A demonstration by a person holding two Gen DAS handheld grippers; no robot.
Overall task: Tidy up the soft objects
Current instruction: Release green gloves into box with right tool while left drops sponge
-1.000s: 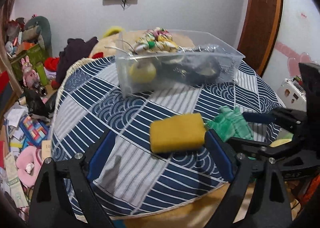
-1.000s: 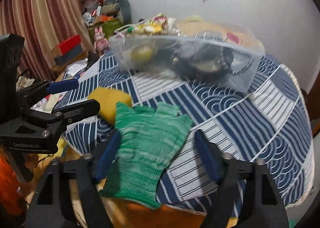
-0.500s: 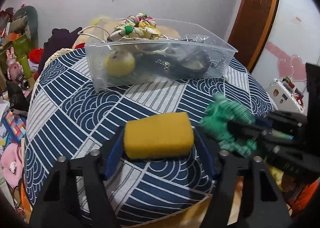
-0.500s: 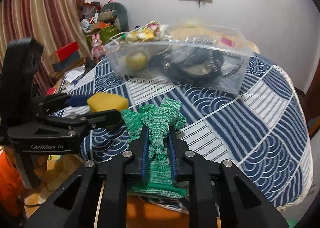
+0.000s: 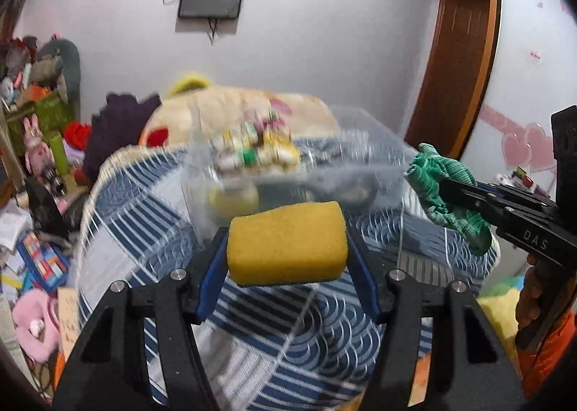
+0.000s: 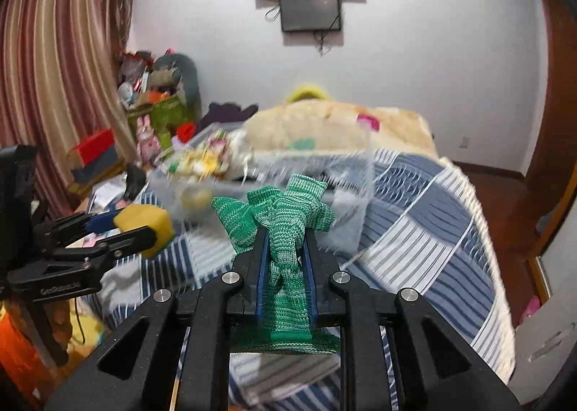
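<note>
Claw (image 5: 286, 243) pinching porous sponge (image 5: 286, 243); knit glove (image 6: 285, 230) (bunched)

right gripper (image 6: 285, 248) clamps green glove (image 6: 285, 216) | left gripper (image 6: 144, 227) grips yellow sponge (image 6: 146, 221)

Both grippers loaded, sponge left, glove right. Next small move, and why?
Probably carry the yellow sponge forward over the clear bin before opening. The left gripper is shut on it and holds it off the blue patterned cloth, just short of the bin's near wall. The right gripper pinches the green glove, also short of the bin.
</note>
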